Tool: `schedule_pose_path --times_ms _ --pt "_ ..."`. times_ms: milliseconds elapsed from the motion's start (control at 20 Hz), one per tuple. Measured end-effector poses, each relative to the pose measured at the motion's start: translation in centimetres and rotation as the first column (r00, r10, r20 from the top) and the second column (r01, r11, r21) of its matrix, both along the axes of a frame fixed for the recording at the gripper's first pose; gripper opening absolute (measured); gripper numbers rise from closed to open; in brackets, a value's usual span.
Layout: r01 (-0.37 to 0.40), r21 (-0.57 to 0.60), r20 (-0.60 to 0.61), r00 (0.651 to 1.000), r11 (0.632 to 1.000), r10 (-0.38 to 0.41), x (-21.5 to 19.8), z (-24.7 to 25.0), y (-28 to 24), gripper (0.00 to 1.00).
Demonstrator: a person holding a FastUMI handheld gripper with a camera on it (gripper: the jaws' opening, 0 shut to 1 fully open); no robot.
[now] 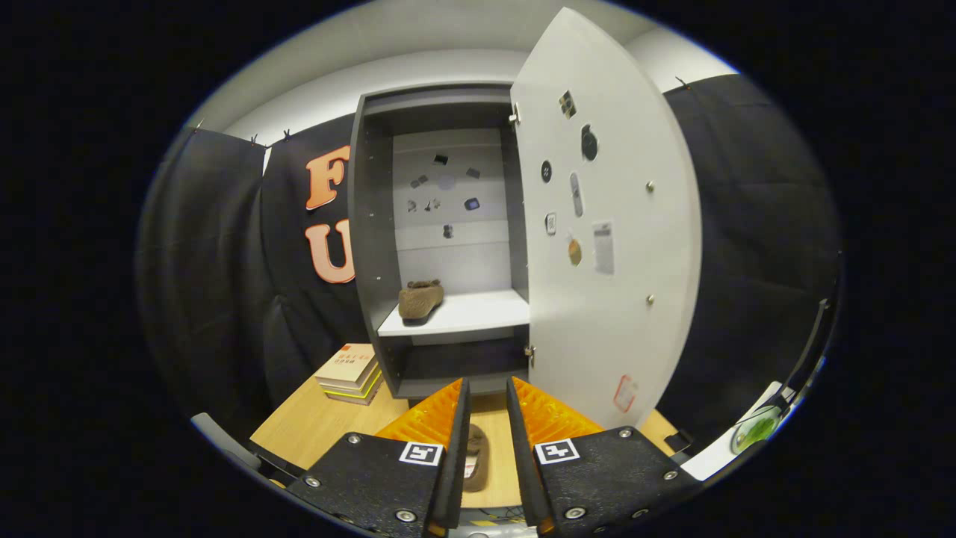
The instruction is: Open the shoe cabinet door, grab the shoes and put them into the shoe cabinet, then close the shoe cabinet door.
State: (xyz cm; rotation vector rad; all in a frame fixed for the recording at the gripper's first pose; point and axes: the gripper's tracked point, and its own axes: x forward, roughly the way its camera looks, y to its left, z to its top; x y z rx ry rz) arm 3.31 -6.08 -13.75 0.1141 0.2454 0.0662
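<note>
Beyond the claw (487,392), the shoe cabinet (448,239) stood with its door (605,224) swung wide.
Fingers were slightly parted, gripping nothing; a brown shoe (476,457) lay on the wooden table (314,422) below the gap between them. A second shoe (420,299) sat on the cabinet's white shelf (478,312), ahead and left. Stacked books (349,372) rested left of the cabinet base.

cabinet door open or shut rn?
Open. The cabinet door is swung wide to the right, baring the shelf with one shoe on it. The gripper is open.
</note>
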Motion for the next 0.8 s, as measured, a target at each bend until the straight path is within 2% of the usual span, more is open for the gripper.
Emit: schedule_pose_path --times_ms 150,350,800 --pt "-0.044 -0.014 -0.08 0.996 0.999 0.043 0.4 -5.0 2.3 0.31" --pt "-0.091 0.028 -0.212 0.973 0.995 0.095 1.4 -12.3 5.1 0.31" --pt "-0.204 0.07 -0.428 0.878 0.976 0.214 5.1 -25.5 10.3 0.32"
